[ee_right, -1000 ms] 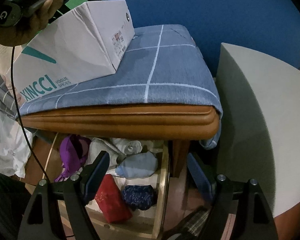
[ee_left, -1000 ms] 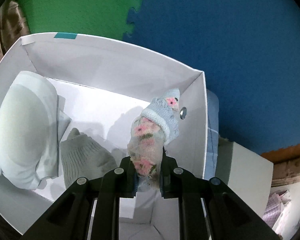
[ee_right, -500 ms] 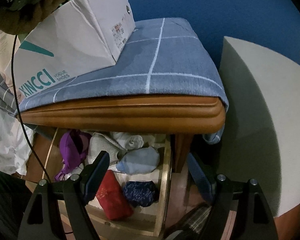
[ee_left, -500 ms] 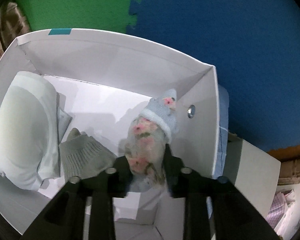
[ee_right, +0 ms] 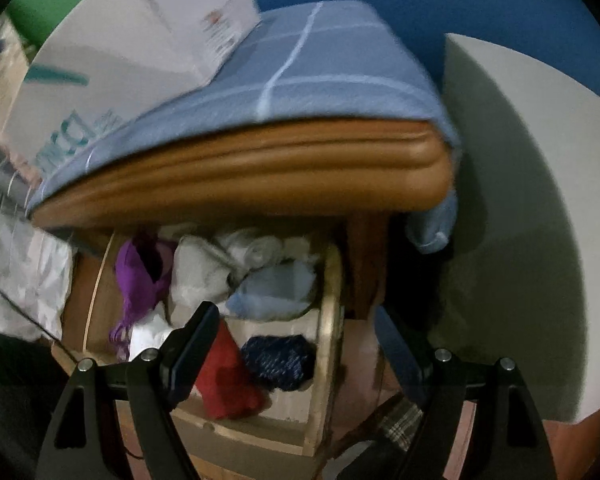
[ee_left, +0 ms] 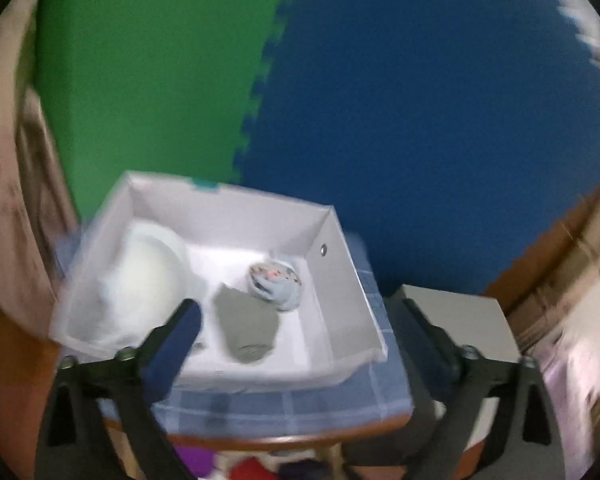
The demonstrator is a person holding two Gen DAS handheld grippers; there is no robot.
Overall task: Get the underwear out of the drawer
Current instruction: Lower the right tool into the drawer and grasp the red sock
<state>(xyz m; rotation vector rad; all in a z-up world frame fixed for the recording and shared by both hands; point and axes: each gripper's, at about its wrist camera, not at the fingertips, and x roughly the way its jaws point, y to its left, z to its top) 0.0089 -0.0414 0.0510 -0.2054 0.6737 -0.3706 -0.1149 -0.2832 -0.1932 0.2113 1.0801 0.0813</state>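
While our left gripper [ee_left: 300,312] hung above the white shoebox [ee_left: 340,280], its jaws had just been opening and stood spread wide with nothing between them. The floral bundle [ee_left: 276,286] lay loose on the box floor, toward two o'clock from the grey folded piece [ee_left: 248,328] and touching it, with a pale padded garment [ee_left: 140,280] at nine o'clock in the same box. We saw the box resting on a blue checked cloth [ee_left: 292,404] over the wooden top, in front of green and blue foam mats [ee_left: 420,100]. Our right gripper [ee_right: 296,324] pointed down at the open drawer [ee_right: 328,320] under that top, its jaws spread and pinching nothing. In the drawer lay the remaining underwear: a purple piece [ee_right: 140,276] at ten o'clock from the gripper, a white bundle [ee_right: 204,272] and a light blue piece [ee_right: 276,292] at twelve, a red piece [ee_right: 228,384] and a dark blue piece [ee_right: 280,360] nearest the fingers. Both views were blurred, so we could not make out finer detail.
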